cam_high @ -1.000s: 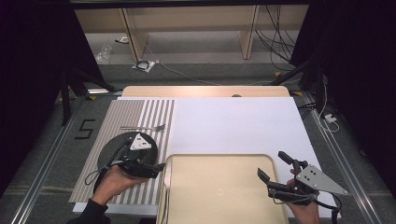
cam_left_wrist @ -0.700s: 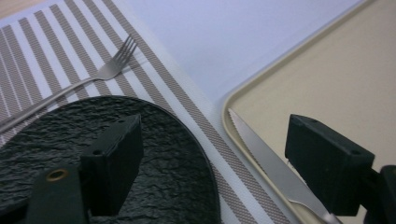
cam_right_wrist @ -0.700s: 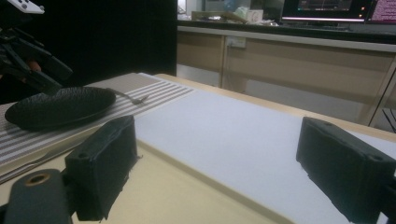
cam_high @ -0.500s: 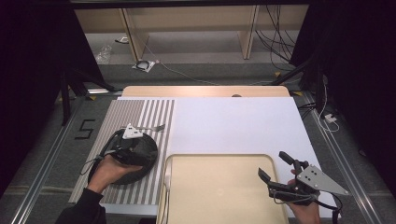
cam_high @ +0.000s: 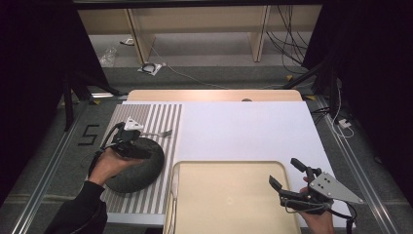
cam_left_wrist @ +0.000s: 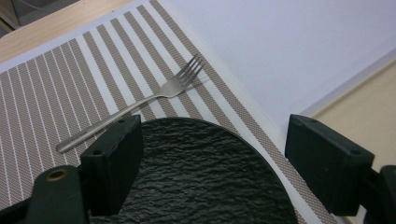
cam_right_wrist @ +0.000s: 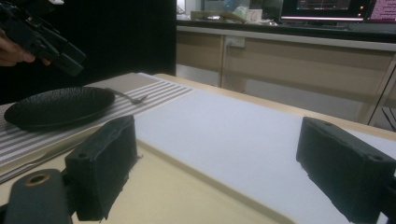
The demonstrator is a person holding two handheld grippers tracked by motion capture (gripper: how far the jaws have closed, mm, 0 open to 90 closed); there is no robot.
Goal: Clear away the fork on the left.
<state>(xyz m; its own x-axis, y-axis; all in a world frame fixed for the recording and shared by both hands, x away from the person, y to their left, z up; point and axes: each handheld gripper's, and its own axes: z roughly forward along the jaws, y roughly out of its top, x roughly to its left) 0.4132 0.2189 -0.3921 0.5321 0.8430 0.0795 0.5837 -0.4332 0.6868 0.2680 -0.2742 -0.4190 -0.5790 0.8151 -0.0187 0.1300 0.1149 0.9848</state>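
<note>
Black textured plate sits on the striped placemat, left part of worktop, just beside the beige tray. Fork lies on the mat right behind the plate's far rim, tines twd the white sheet; in left gripper view fork runs diagonally, handle end near the plate edge, can't tell if touching.

L gripper hovers over plate's far-left part, held by person's left hand; its fingers stand wide apart, nothing between them, plate and fork seen thru the gap.

R gripper is well apart, at tray's near-right corner, over tray edge; fingers apart too, clamping nothing. Right gripper view looks across tray and white sheet twd plate, w/ left gripper above it.
</note>
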